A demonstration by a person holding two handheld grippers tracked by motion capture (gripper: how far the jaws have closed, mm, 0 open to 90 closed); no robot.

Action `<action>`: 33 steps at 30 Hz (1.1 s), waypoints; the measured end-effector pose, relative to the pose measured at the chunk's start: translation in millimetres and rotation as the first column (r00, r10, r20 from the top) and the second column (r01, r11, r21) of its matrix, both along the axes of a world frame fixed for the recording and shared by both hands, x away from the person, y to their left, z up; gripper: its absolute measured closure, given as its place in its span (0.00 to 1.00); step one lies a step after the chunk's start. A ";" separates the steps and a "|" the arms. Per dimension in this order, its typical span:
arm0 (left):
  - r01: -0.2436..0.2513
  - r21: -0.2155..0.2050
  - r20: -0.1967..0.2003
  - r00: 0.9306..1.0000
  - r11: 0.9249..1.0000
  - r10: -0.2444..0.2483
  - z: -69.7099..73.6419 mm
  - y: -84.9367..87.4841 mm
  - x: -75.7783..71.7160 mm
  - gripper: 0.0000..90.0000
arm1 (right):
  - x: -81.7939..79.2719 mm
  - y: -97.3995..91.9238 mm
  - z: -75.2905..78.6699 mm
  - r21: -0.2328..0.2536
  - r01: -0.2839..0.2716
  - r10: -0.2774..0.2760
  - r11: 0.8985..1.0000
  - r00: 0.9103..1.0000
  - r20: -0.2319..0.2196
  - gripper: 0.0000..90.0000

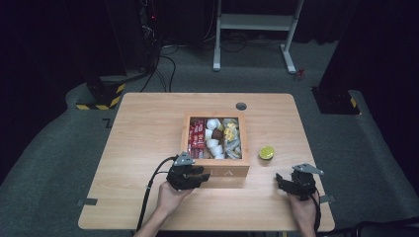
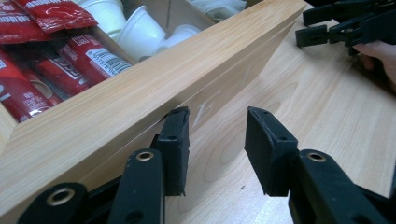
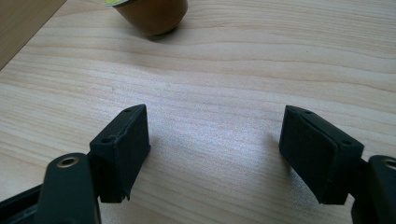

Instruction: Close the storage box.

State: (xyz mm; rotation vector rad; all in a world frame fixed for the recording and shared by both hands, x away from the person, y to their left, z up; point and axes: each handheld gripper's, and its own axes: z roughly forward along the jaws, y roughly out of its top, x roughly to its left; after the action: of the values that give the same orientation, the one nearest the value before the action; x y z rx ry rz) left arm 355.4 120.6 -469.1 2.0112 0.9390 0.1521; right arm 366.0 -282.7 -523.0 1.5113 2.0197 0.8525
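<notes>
1. The tabletop (image 1: 148, 148) carries a wooden box (image 1: 222, 170) that stands a little right of its middle, with the front wall of the box turned to the near edge. This box is taken as the thing in hand, because the left gripper (image 1: 201, 175) is placed directly at its front wall.
2. In the left gripper view the left gripper (image 2: 217, 140) is seen with its fingers (image 2: 175, 144) half spread and nothing between them; one finger lies just against the front wall of the wooden box (image 2: 154, 93), under the upper rim.
3. For the step to be done well, in my judgement, the fingers should be opened a little more and brought over the rim, so that the wall is taken between the two pads and the box is not pushed away.
4. The right gripper (image 1: 289, 180) rests near the near right corner of the tabletop, well apart from the box. Its fingers (image 3: 123, 149) are spread wide over bare wood and hold nothing.
5. Inside the box, red sachets (image 2: 70, 60) fill the left compartment and white cups (image 2: 140, 30) the middle one; they stand close behind the wall and could be caught by a finger.
6. A small pot with a yellow-green lid (image 1: 267, 152) stands just beside the right side of the box, apart from both grippers.
</notes>
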 end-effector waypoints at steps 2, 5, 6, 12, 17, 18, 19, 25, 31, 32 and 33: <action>-0.002 -0.012 0.011 1.000 1.000 0.002 3.3 1.8 -1.5 0.65 | 0.2 -0.4 0.0 -0.003 -0.004 0.004 1.000 1.000 0.002 0.27; -0.006 -0.036 0.015 1.000 0.999 0.006 8.4 5.3 -3.2 0.64 | 0.4 -0.5 -0.1 -0.004 -0.005 0.005 1.000 1.000 0.003 0.27; -0.005 -0.038 0.019 1.000 0.999 0.006 10.4 6.7 -3.5 0.64 | 0.3 -0.4 -0.1 -0.003 -0.004 0.004 1.000 1.000 0.002 0.27; -0.012 -0.053 0.030 0.999 0.999 0.013 16.7 13.5 -4.7 0.62 | 0.6 -0.4 -0.1 -0.004 -0.005 0.005 1.000 1.000 0.004 0.27; -0.026 -0.074 0.051 0.998 0.997 0.030 22.1 21.3 -3.5 0.60 | 0.7 -0.4 -0.1 -0.004 -0.005 0.005 1.000 1.000 0.003 0.27; -0.038 -0.085 0.049 0.998 0.996 0.042 24.5 24.1 -2.5 0.59 | 0.7 -0.4 -0.1 -0.004 -0.005 0.005 1.000 1.000 0.003 0.27; -0.041 -0.086 0.055 0.997 0.995 0.046 26.0 25.6 -2.0 0.59 | 0.7 -0.4 -0.1 -0.004 -0.005 0.005 1.000 1.000 0.003 0.27; -0.061 -0.084 0.078 0.995 0.995 0.067 32.6 30.6 -2.5 0.58 | 0.7 -0.3 -0.1 -0.004 -0.005 0.005 1.000 1.000 0.003 0.27; -0.083 -0.092 0.093 0.991 0.992 0.092 37.8 39.5 -0.7 0.58 | 1.0 0.1 -0.1 -0.003 -0.003 0.003 1.000 1.000 0.002 0.27; -0.083 -0.092 0.093 0.991 0.992 0.092 37.8 39.5 -0.7 0.58 | 1.0 0.1 -0.1 -0.003 -0.003 0.003 1.000 1.000 0.002 0.27; -0.086 -0.090 0.098 0.991 0.992 0.095 38.4 40.8 -0.4 0.58 | 1.0 0.1 -0.1 -0.003 -0.003 0.003 1.000 1.000 0.002 0.27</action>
State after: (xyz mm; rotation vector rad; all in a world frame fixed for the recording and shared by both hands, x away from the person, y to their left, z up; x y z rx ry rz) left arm 355.0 161.3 -430.7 1.8651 0.9562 0.2585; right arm 366.9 -282.6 -523.1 1.5059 2.0215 0.8514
